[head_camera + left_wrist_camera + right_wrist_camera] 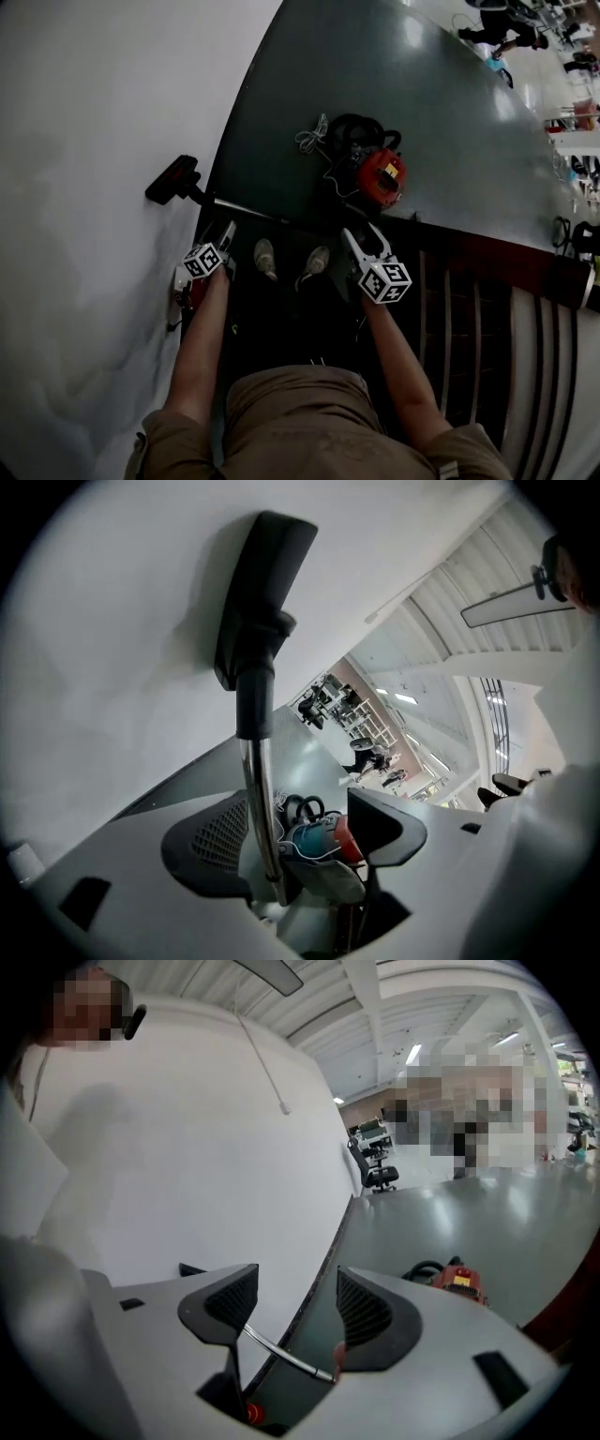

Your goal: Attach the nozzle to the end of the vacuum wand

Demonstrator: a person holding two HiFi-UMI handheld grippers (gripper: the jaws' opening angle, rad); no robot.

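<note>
**Desk:** Where's the trouble likely, from your seat?

**Operator:** I'll start far left of the red canister [380,176]. The black nozzle [173,180] sits on the end of the chrome wand [246,212] and shows against the white wall [84,141]. I judge it's on, but I can't tell whether it has seated fully. A half-pushed joint could drop off at the first lift. My left gripper [217,234], closer to the canister than the nozzle is, has its jaws wide apart. The wand runs between them, but the pads aren't pressing on it. So nothing of mine holds the wand, and it could slide along the wall or roll.

**Desk:** And the right?

**Operator:** My right gripper [364,239], just this side of the canister, is apart too and empty. The wand only shows beyond its jaws. The hose [361,127] and loose cord [312,134] lie bunched at the canister's far-left side, and a tug on the wand could snag or drag them.

**Desk:** The ground?

**Operator:** It's a smooth, glossy, dark grey-green floor [450,112], so I'd expect things to skid. Right of the canister and nearer me there's a dark slatted wooden structure [487,319]. Well beyond the canister the room opens into a big hall with office chairs and people.
</note>
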